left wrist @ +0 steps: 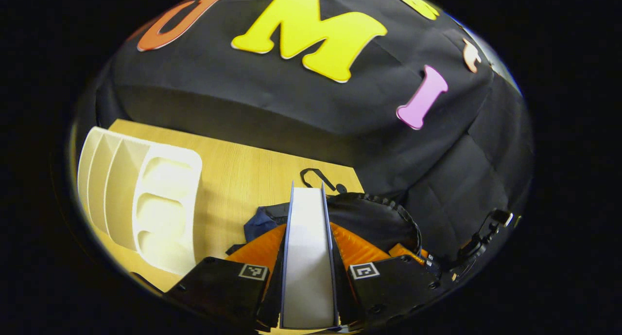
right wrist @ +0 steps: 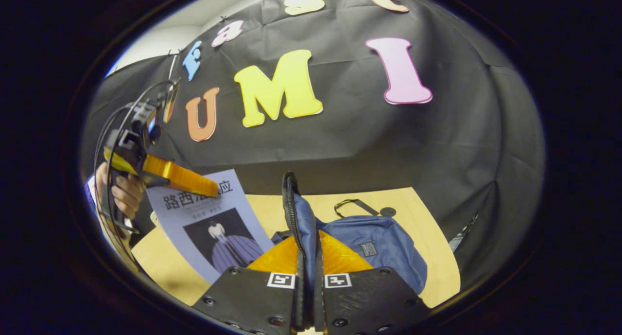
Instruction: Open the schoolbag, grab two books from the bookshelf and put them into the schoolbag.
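Gripping one book (left wrist: 307,257), the left gripper (left wrist: 308,272) nears one schoolbag (right wrist: 384,247) whose edge the right gripper (right wrist: 309,267) pinches

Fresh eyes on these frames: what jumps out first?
The book, clamped edge-on between the left gripper's fingers, stands over the open schoolbag; in the right gripper view its pale blue cover hangs left of the bag. The right gripper pinches the bag's zipper edge and holds it up. An empty white bookshelf sits at the table's left.

Bare table (left wrist: 233,179) lies open between the white bookshelf (left wrist: 146,199) and the schoolbag (left wrist: 374,218).
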The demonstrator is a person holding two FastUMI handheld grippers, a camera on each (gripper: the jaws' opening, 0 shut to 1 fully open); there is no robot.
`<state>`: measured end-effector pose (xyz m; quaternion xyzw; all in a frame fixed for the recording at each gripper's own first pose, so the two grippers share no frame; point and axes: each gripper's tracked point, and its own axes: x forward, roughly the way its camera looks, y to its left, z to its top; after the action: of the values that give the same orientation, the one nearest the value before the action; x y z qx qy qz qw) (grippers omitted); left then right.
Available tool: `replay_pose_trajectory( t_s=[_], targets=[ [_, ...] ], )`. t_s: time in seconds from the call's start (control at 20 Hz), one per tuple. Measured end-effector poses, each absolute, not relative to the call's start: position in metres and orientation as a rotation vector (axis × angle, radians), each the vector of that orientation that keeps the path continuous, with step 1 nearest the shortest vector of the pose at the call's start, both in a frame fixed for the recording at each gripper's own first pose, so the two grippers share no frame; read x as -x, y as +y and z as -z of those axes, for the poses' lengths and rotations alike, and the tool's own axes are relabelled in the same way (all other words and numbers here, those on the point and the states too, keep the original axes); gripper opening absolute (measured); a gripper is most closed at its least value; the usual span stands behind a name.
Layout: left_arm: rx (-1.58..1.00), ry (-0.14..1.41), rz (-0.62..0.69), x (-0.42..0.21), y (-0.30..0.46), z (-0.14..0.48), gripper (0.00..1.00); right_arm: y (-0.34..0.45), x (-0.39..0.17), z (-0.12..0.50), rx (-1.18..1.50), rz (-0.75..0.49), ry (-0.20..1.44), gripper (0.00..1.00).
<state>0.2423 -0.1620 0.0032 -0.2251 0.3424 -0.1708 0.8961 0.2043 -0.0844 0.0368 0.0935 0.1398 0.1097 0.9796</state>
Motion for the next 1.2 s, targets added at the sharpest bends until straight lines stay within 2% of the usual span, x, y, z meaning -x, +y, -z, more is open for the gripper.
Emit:
replay_pose_trajectory(
  t_s=[0.15,0.3,0.45,0.85,0.95,1.0,1.05,1.2],
  targets=[
    [0.647,0.694,0.343,-0.253,-0.164,0.003,0.47,-0.083,-0.204,-0.047,-0.23,-0.224,0.28,0.07],
    [0.714,0.618,0.272,-0.269,-0.149,0.012,0.47,-0.083,-0.202,-0.051,-0.228,-0.22,0.277,0.07],
    [0.693,0.52,0.219,-0.274,-0.141,0.023,0.47,-0.08,-0.199,-0.053,-0.227,-0.224,0.274,0.07],
    [0.655,0.369,0.221,-0.251,-0.162,0.044,0.47,-0.067,-0.19,-0.055,-0.219,-0.246,0.257,0.07],
    [0.705,0.372,0.214,-0.245,-0.17,0.061,0.48,-0.062,-0.187,-0.059,-0.225,-0.26,0.246,0.07],
    [0.73,0.357,0.209,-0.242,-0.171,0.067,0.52,-0.062,-0.187,-0.062,-0.229,-0.261,0.239,0.07],
    [0.738,0.337,0.201,-0.243,-0.169,0.07,0.48,-0.062,-0.187,-0.064,-0.23,-0.256,0.232,0.07],
    [0.761,0.325,0.225,-0.244,-0.179,0.081,0.48,-0.055,-0.186,-0.068,-0.241,-0.263,0.229,0.07]
  ],
)
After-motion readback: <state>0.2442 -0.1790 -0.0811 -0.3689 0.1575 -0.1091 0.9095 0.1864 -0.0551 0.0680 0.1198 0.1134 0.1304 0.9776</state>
